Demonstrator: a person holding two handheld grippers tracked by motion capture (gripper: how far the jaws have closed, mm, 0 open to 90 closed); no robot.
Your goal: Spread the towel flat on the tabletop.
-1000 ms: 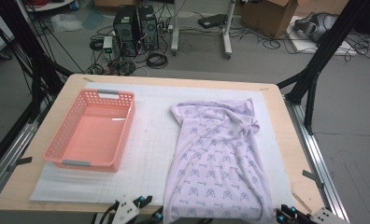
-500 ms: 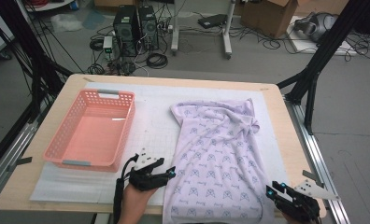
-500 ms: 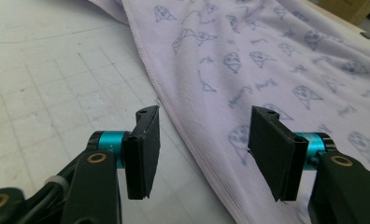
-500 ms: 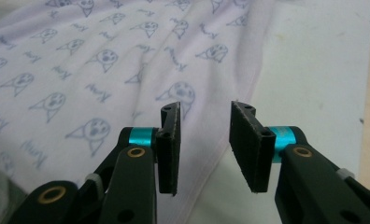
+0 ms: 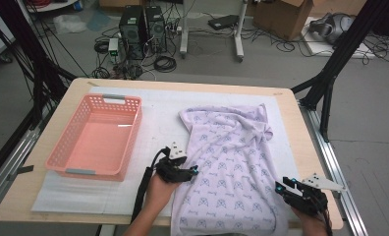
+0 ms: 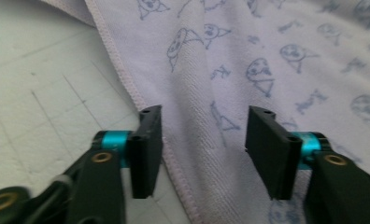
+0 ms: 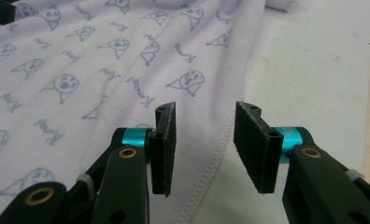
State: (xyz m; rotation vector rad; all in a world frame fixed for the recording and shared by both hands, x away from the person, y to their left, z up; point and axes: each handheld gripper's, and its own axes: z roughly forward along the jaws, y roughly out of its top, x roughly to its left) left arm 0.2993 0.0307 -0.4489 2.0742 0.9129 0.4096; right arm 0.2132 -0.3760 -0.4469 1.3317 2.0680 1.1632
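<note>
A pale lilac towel (image 5: 232, 167) printed with small blue cat faces lies spread on the white mat, its far end crumpled. My left gripper (image 5: 191, 170) hovers over the towel's left hem, open, with the stitched edge (image 6: 141, 100) running between its jaws. My right gripper (image 5: 283, 187) is at the towel's right hem near the front, also open, and the hem (image 7: 225, 140) passes between its jaws. Nothing is held in either one. The towel (image 7: 80, 70) covers the left of the right gripper view.
A salmon plastic basket (image 5: 97, 136) stands empty on the left of the white gridded mat (image 5: 153, 113). The wooden table edge (image 5: 305, 123) borders the right. Black frame posts, computers and cables stand on the floor beyond the table.
Both hands have come forward from the table's front edge. The left gripper moved up and right onto the towel's left hem; the right gripper advanced to the right hem.
</note>
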